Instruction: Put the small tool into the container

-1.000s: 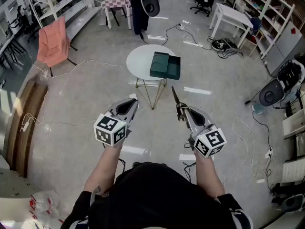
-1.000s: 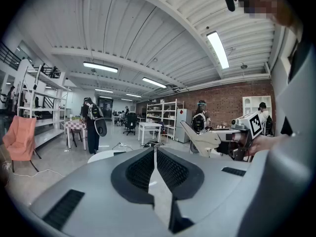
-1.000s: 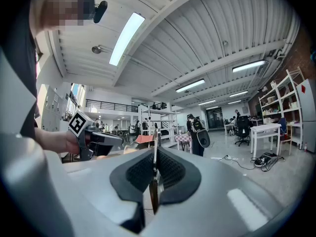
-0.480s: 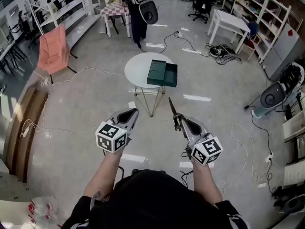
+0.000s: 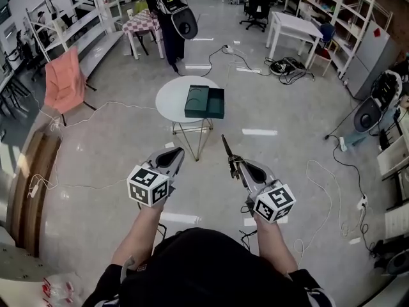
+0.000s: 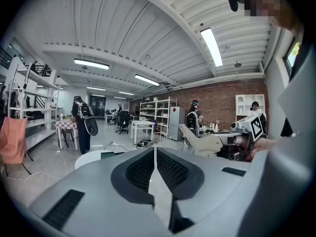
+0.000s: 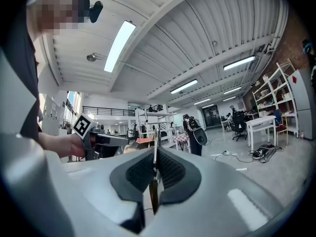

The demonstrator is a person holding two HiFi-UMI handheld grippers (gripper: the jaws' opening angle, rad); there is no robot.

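A dark green open container (image 5: 204, 102) lies on a small round white table (image 5: 171, 96) ahead of me on the floor; its top edge shows in the left gripper view as the container (image 6: 107, 155). My right gripper (image 5: 234, 165) is shut on a thin small tool (image 5: 227, 151) that sticks forward and up past its jaws; the tool (image 7: 154, 158) runs between the shut jaws in the right gripper view. My left gripper (image 5: 177, 151) is shut with nothing in it, held level beside the right one. Both are well short of the table.
A pink cloth on a chair (image 5: 62, 73) stands at the left. A person with a backpack (image 5: 171, 18) stands beyond the table. Cables (image 5: 319, 171) run over the floor at right. White shelving (image 5: 345, 24) and a white desk (image 5: 294, 27) line the far right.
The whole view has shifted: the table and container now sit a little lower-left and closer, and both grippers have moved slightly forward together. The tool stays in the right gripper.
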